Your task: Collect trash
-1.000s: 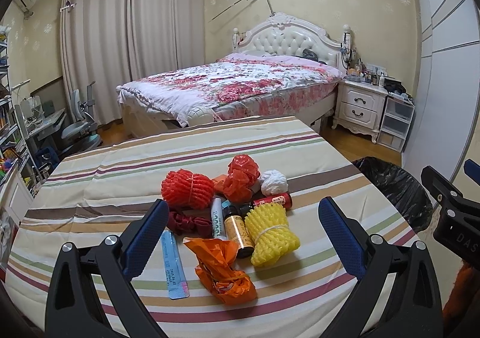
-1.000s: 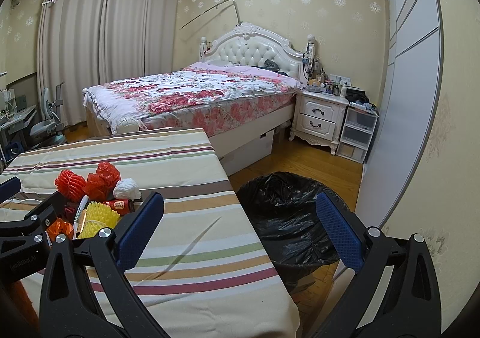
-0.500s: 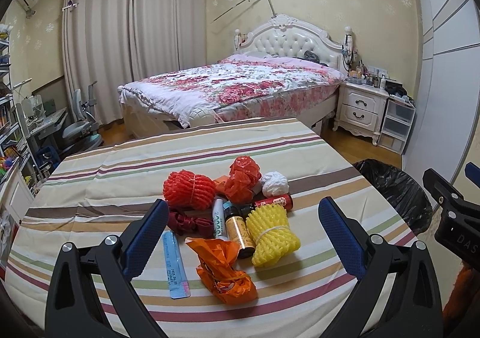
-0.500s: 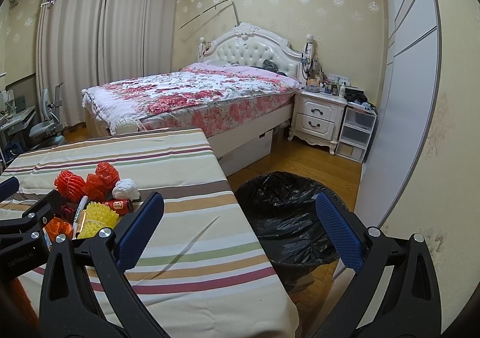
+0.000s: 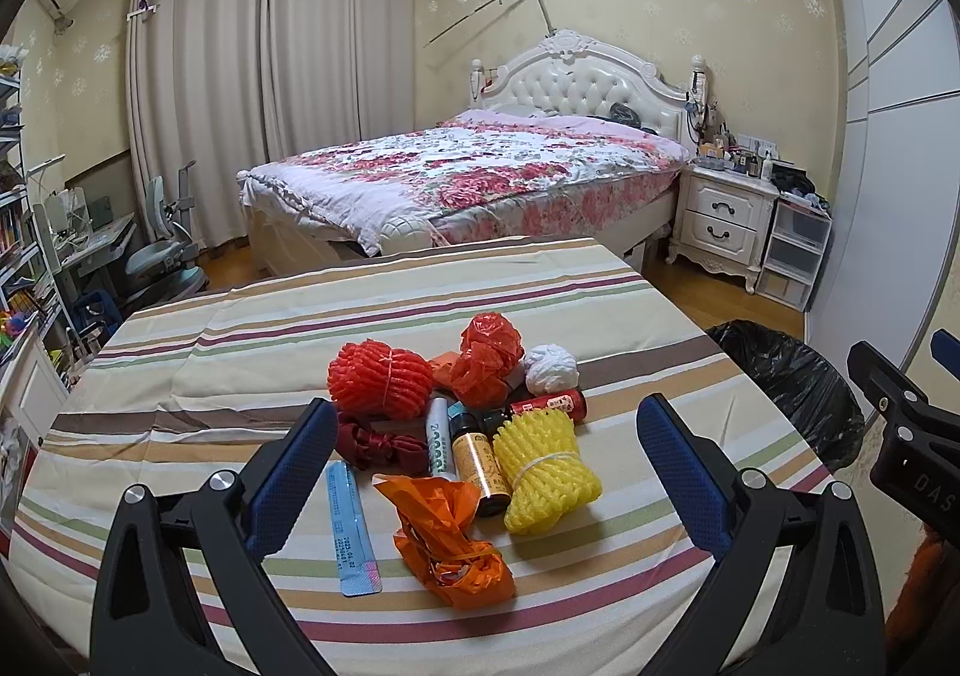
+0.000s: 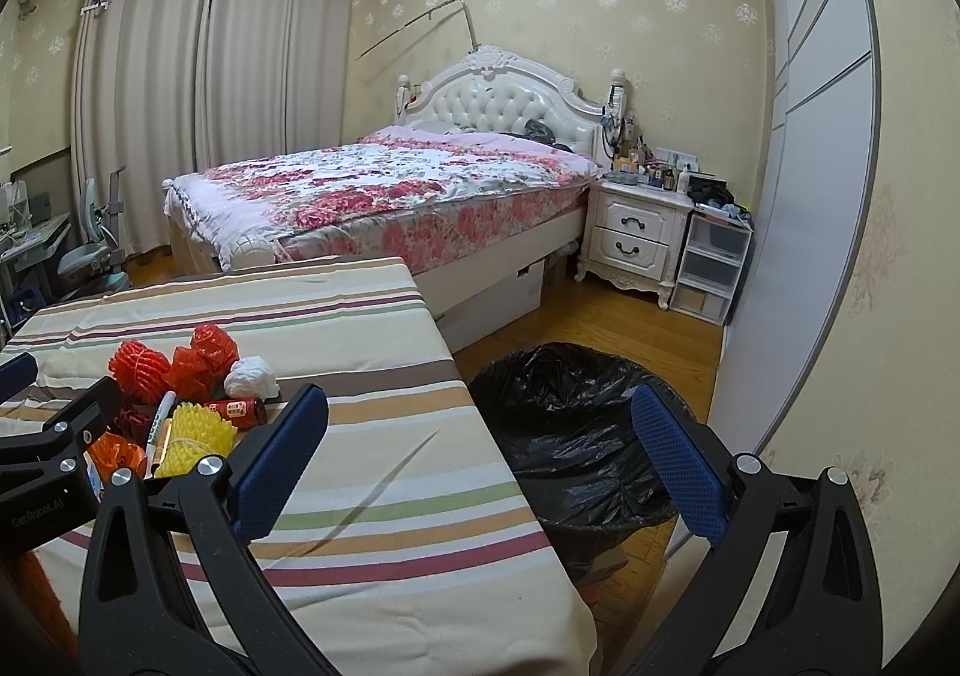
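Observation:
A pile of trash lies on the striped table [image 5: 240, 364]: a yellow foam net [image 5: 549, 472], a red foam net [image 5: 378, 379], a crumpled orange bag [image 5: 450, 544], a red plastic bag [image 5: 489, 358], a white paper wad [image 5: 552, 368], small bottles [image 5: 474, 460] and a blue sachet [image 5: 351, 532]. My left gripper [image 5: 486, 472] is open and empty, held above the pile. My right gripper [image 6: 477, 448] is open and empty over the table's right edge, beside a bin lined with a black bag [image 6: 576, 430]. The pile also shows in the right wrist view [image 6: 186, 406].
A bed [image 5: 468, 178] stands behind the table. A white nightstand [image 6: 636, 232] and plastic drawers [image 6: 711, 268] stand at the back right. A wardrobe wall [image 6: 804, 196] runs along the right. A desk and chair [image 5: 162, 256] are at the left.
The left wrist view has shifted very slightly to the left. The right gripper has barely moved. Both stay open and empty.

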A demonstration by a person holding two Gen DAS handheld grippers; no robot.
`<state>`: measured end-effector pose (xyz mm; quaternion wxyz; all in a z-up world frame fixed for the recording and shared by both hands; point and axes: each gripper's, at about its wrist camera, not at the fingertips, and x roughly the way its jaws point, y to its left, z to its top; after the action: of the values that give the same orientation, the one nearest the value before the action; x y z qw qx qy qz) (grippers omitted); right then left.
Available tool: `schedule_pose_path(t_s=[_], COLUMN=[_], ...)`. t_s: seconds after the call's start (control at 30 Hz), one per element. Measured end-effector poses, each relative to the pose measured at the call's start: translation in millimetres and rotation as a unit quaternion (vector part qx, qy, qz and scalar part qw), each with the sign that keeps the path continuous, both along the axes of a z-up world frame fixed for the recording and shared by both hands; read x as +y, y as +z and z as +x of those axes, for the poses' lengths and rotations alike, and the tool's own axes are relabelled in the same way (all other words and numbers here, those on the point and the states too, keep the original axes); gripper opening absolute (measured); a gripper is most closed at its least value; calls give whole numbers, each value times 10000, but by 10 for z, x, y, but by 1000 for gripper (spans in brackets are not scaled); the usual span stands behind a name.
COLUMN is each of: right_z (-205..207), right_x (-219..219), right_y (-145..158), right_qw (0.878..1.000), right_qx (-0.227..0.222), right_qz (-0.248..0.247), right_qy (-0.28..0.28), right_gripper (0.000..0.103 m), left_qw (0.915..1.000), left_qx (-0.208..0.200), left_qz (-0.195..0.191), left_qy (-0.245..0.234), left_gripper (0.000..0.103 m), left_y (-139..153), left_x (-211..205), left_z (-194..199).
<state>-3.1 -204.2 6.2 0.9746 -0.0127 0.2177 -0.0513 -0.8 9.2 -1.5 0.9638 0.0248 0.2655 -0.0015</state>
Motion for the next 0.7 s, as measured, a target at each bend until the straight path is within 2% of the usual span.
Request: schedule_pose_path(t_s=[0.7], right_z=[-68], right_x=[-34], right_y=[-10], right_qw=[10000], right_qx=[21], right_qz=[16], right_qy=[8], right_gripper=[99], left_qw=[10000], left_qx=[0], left_qz=[-18], left_qy=[13], left_gripper=[98], left_y=[5], left_x=[-2], left_z=[-8])
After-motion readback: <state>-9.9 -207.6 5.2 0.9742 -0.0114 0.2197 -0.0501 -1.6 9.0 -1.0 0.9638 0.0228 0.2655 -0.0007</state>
